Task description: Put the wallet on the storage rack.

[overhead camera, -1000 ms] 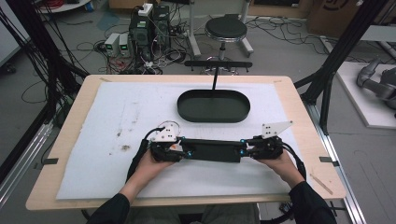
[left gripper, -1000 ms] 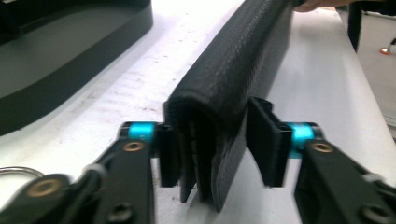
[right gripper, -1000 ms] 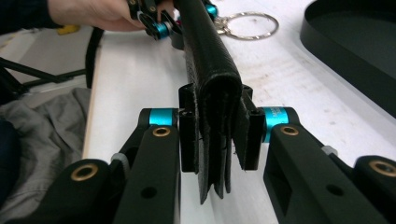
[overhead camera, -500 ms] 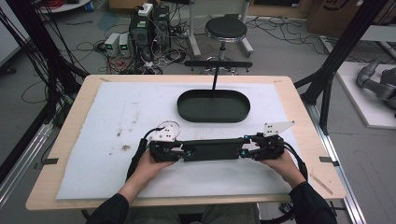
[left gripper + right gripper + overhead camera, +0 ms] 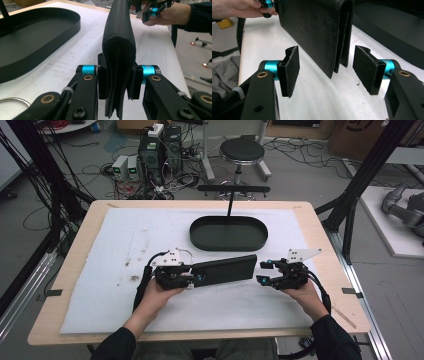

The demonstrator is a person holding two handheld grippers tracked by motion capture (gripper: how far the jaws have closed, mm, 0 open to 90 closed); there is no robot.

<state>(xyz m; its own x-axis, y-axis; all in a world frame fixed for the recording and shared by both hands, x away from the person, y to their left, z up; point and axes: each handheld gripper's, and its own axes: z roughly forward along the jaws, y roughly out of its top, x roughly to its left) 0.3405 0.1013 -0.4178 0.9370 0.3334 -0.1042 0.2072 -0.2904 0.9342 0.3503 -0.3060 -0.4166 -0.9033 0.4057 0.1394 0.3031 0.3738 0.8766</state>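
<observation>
A long black wallet (image 5: 223,270) with a pebbled leather grain, folded shut, is held on edge just above a white mat (image 5: 100,270). The left gripper (image 5: 181,277) clamps one end. The right gripper (image 5: 264,272), its jaws just opened wide, stands off the free end, pads clear of it. A black oval tray (image 5: 229,233) lies just beyond.

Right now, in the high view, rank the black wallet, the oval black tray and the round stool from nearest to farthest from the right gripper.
From the right gripper:
1. Black wallet, just to its left, held by the left gripper.
2. Oval black tray, farther up the table.
3. Round stool, on the floor beyond the table.
</observation>
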